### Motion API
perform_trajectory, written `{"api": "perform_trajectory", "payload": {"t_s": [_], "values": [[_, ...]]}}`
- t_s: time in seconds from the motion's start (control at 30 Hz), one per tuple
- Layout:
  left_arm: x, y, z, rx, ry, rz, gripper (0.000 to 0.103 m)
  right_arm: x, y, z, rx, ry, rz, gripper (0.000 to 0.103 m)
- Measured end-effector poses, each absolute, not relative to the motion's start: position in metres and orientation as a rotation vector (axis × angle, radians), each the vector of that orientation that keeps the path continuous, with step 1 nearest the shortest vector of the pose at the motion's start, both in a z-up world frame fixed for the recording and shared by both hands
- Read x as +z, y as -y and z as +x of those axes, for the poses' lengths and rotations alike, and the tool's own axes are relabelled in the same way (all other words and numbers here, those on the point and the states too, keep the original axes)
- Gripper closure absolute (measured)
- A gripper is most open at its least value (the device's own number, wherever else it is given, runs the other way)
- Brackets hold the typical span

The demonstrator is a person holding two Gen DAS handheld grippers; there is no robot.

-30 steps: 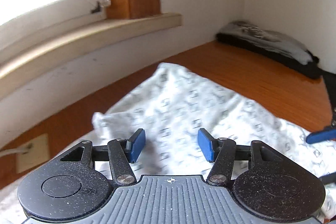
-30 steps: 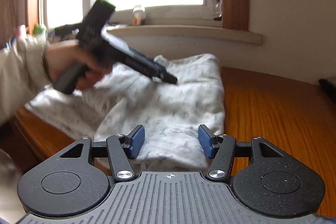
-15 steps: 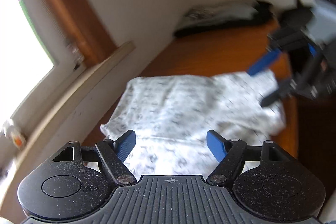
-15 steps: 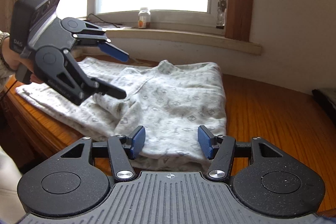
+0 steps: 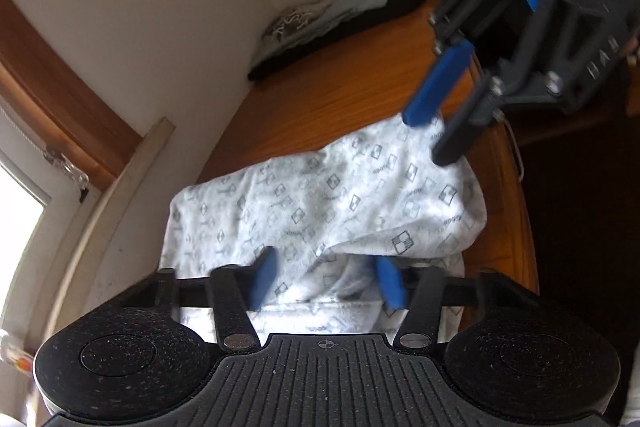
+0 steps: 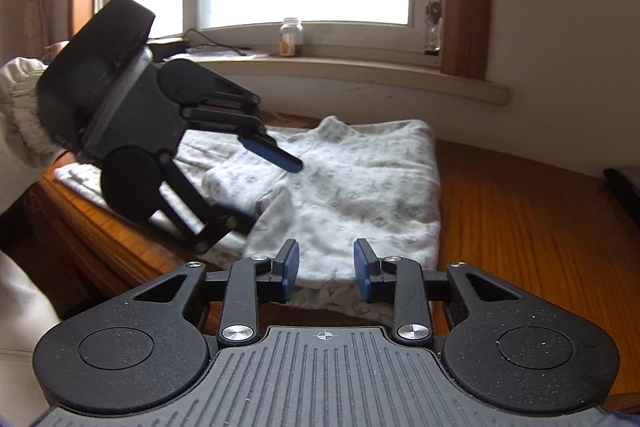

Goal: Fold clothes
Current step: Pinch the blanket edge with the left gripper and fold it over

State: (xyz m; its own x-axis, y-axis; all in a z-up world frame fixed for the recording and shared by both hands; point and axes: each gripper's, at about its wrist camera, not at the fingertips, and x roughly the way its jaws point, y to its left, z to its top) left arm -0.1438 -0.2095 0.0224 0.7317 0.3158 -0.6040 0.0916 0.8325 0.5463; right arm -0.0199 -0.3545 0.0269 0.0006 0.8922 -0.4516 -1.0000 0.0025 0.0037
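Observation:
A white garment with a grey diamond print (image 5: 328, 203) lies partly folded on the wooden table (image 5: 340, 95); it also shows in the right wrist view (image 6: 360, 187). My left gripper (image 5: 326, 281) is open just above the garment's near folded part, with cloth showing between its fingers. From the right wrist view the left gripper (image 6: 264, 187) hovers open over the garment's left side. My right gripper (image 6: 326, 267) is open and empty above the garment's near hem. In the left wrist view the right gripper (image 5: 436, 131) hangs open over the garment's far edge.
A folded stack of dark and grey clothes (image 5: 340, 15) lies in the table's far corner by the wall. A window sill (image 6: 360, 75) with a small jar (image 6: 291, 37) runs along the wall. The table's front edge (image 6: 100, 227) drops off at the left.
The left gripper has swung round and dropped lower over the garment. The right gripper has edged closer to the hem. Both stay open.

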Motion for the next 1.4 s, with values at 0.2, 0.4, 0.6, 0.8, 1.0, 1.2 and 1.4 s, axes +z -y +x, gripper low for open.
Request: {"api": "perform_trajectory", "payload": {"t_s": [0.2, 0.4, 0.6, 0.8, 1.0, 1.2, 1.4], "values": [[0.043, 0.196, -0.151, 0.153, -0.666, 0.488, 0.091, 0.029, 0.343, -0.028, 1.613, -0.375, -0.395, 0.074], [0.066, 0.184, -0.148, 0.194, -0.593, 0.419, 0.093, 0.032, 0.325, -0.031, 1.652, -0.405, -0.385, 0.080], [0.063, 0.179, -0.154, 0.167, -0.597, 0.330, 0.093, 0.021, 0.283, -0.025, 1.655, -0.470, -0.363, 0.080], [0.037, 0.181, -0.168, 0.151, -0.629, 0.253, 0.093, 0.021, 0.313, -0.022, 1.643, -0.469, -0.330, 0.079], [0.024, 0.185, -0.175, 0.168, -0.616, 0.219, 0.092, 0.046, 0.332, -0.004, 1.525, -0.388, -0.240, 0.078], [0.026, 0.179, -0.178, 0.173, -0.615, 0.165, 0.091, 0.032, 0.291, -0.008, 1.426, -0.391, -0.224, 0.080], [0.037, 0.175, -0.194, 0.175, -0.613, 0.127, 0.086, 0.003, 0.301, -0.030, 1.401, -0.413, -0.286, 0.080]]}}
